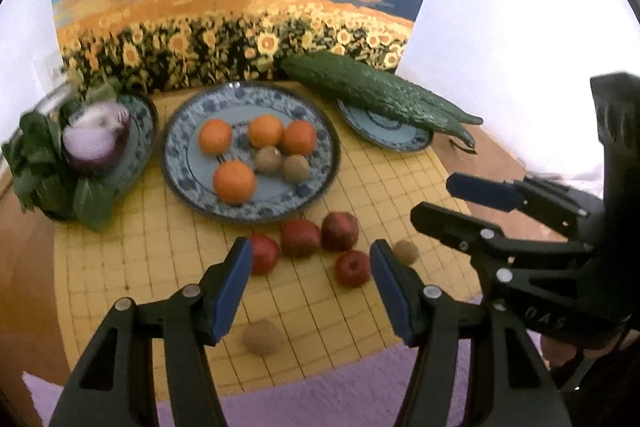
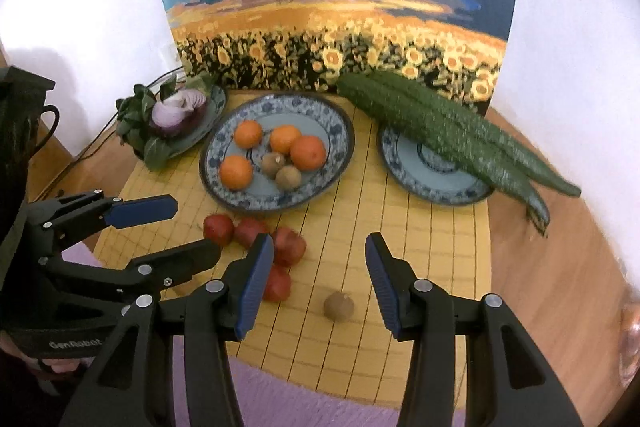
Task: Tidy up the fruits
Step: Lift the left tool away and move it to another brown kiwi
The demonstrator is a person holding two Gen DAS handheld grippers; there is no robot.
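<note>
Here, the big plate [image 1: 320,131] is serving as the landmark: it is already carrying 4 oranges [image 1: 234,182] and 2 brown kiwis [image 1: 296,167], so the fruit is evidently being gathered there. Nearer the camera than that plate, on the yellow mat [image 1: 160,267], 4 red apples [image 1: 300,237] are lying in a loose cluster, and 2 more kiwis are sitting loose beyond them, further from the plate.

The left gripper [image 1: 310,285] is hanging with its jaws spread and nothing between them; a loose kiwi [image 1: 262,338] is lying directly below and between its fingers, on the side away from the plate. The right gripper [image 2: 320,281] is also standing with its jaws spread and empty, and the other loose kiwi [image 2: 339,305] is lying just under the gap, again on the side away from the plate.

So each hand is sitting almost over its own kiwi, with neither one clearly nearer; the apples are lying closer to the left gripper, between it and the plate. The kiwis are roundish, so no long axis seems to matter much for the pinch. Likely, the coming move is calling for a short drop onto a kiwi, then a carry forward over the apples to the plate.

To either side of the plate, an onion [image 1: 98,137] with greens and 2 cucumbers [image 1: 376,93] are resting on smaller plates.
</note>
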